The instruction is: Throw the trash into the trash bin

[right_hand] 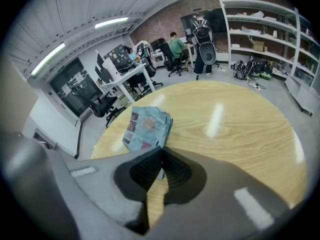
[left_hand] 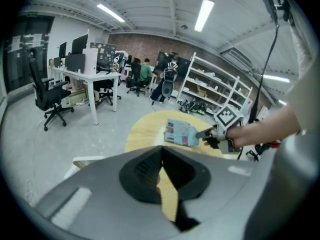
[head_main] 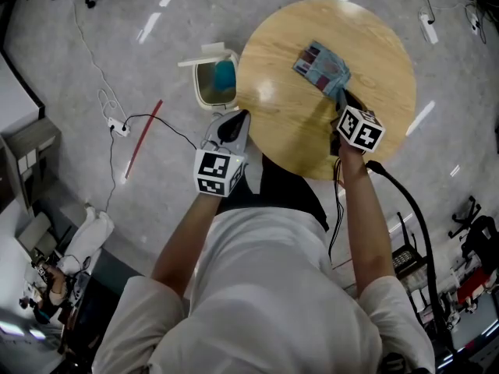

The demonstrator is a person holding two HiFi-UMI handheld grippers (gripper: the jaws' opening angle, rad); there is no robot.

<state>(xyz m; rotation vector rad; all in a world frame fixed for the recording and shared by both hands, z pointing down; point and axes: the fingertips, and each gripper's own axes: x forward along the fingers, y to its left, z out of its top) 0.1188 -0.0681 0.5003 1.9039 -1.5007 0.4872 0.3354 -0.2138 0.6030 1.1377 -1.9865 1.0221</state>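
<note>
blue wrapper (head_main: 321, 67) on table (head_main: 382, 49) | right gripper (head_main: 341, 96) clamped on its near edge | left gripper (head_main: 235, 123) closed, empty | open trash bin (head_main: 196, 84) beside table | grasp done; lift, carry, drop left

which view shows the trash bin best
The head view: the whole white trash bin sits on the floor beside the round table. The left gripper view catches only a white edge, possibly its rim; the right gripper view misses it.
</note>
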